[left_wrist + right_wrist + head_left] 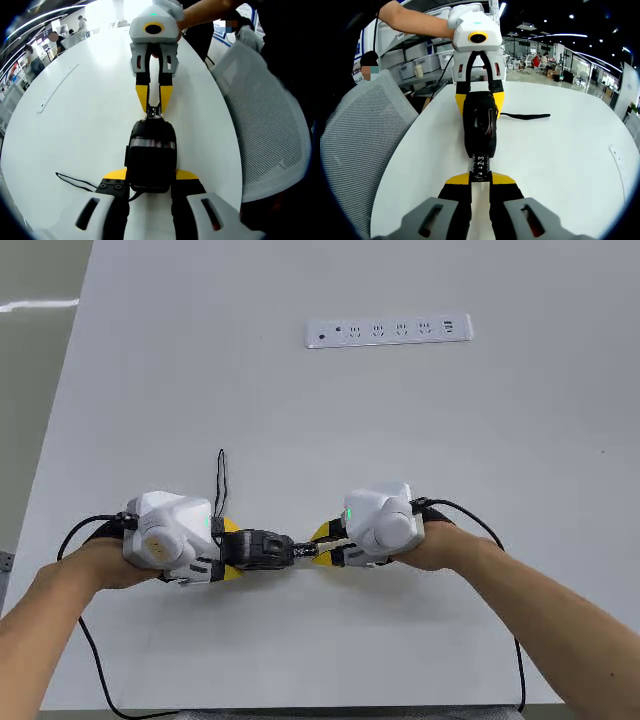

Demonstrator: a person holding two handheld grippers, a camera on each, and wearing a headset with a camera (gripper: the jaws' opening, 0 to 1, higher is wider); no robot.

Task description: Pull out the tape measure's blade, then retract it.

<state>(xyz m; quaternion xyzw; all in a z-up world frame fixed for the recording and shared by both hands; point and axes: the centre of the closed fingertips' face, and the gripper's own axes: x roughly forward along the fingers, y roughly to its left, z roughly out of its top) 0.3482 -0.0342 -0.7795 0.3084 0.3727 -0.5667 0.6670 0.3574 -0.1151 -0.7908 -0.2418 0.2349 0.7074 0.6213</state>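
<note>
black tape measure point(258, 549) lies on the white worktop point(300, 410) near the front edge, between the two claws. left claw point(231, 550) clamped across the case's sides. right claw point(322, 548) pinched together on the blade point(480, 167) at its tip, just beside the case mouth. short stub of blade out; numerals 2 and 3 readable in the right gripper view.

judgement: pull-out barely begun, retraction not yet due. next move calls for the right claw drawing straight away along the blade's line while the left claw pins the case against sliding. the hold on the tip looks thin and could slip.

count: one tape measure, one blade, one black lanyard point(220, 475) trailing off the case, two claws, one white power strip point(388, 330) well apart at the far side.
</note>
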